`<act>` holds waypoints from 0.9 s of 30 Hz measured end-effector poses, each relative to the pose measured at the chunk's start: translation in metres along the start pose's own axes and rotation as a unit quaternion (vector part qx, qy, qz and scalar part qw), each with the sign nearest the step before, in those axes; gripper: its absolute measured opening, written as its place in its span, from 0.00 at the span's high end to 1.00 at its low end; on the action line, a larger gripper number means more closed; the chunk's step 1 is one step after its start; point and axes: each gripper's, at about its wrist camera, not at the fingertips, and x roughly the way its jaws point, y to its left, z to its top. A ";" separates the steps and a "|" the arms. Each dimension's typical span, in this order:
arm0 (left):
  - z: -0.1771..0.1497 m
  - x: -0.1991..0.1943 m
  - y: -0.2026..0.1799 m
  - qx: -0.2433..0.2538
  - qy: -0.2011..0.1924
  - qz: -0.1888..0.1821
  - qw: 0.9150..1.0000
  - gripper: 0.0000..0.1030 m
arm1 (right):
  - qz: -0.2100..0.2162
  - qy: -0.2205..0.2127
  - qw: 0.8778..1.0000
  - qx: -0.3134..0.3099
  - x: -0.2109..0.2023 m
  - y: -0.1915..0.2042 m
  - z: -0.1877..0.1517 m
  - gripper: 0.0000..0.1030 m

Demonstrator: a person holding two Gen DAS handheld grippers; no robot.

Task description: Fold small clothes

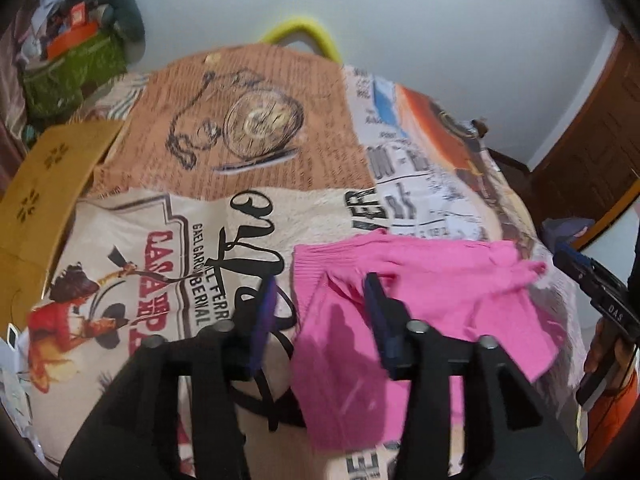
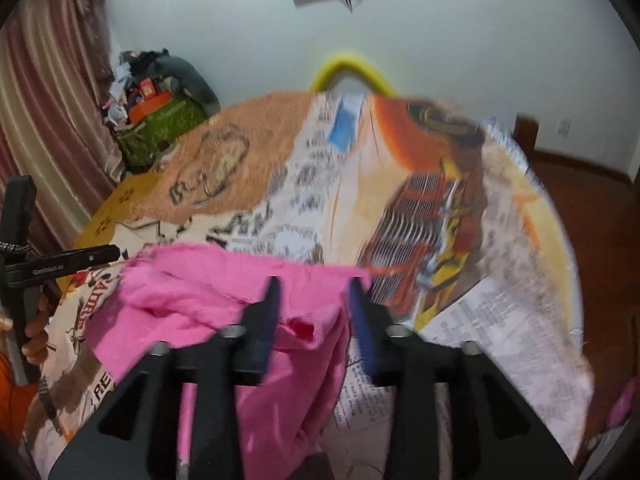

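Bed (image 1: 120,216) takes up most of both views, covered by a printed blanket (image 2: 500,320) with newspaper text, a pocket-watch panel and a truck panel. Blanket surface runs under and ahead of both sets of jaws

Pink garment (image 1: 420,292) lies crumpled on the blanket. In the left wrist view it sits mostly to the right of the jaws' centreline: the right jaw stands over its left part, the left jaw is off it, over bare blanket. Ribbed hem edge sits just ahead of the jaw gap. In the right wrist view the same garment (image 2: 192,296) spreads ahead and left of the jaws, and a fold of it runs down between them toward the camera

Left gripper (image 1: 320,300): jaws spread apart, nothing pinched. Cannot tell if the right jaw touches the cloth or is just above it

Right gripper (image 2: 314,304): jaws also apart, released. Cloth lies in the gap but is not clamped. Frame is motion-blurred, so contact is unclear

Cardboard box (image 1: 44,184) sits far left of the left jaws, at the bed edge. Green bag (image 2: 160,132) with clutter on top is beyond it by the curtain (image 2: 48,100). Yellow curved piece (image 1: 308,34) shows past the far bed edge, ahead of the jaws
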 end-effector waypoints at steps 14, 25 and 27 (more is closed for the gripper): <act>-0.016 0.044 -0.040 0.050 0.055 0.010 0.997 0.32 | 0.001 0.066 0.996 -0.058 0.023 0.016 -0.026 0.58; 0.015 0.099 -0.009 0.004 0.067 0.052 0.996 0.31 | -0.039 0.072 0.994 -0.072 0.075 0.001 -0.002 0.72; 0.017 0.102 -0.002 -0.013 0.068 0.042 0.997 0.31 | -0.048 0.072 0.993 -0.082 0.081 -0.001 -0.003 0.77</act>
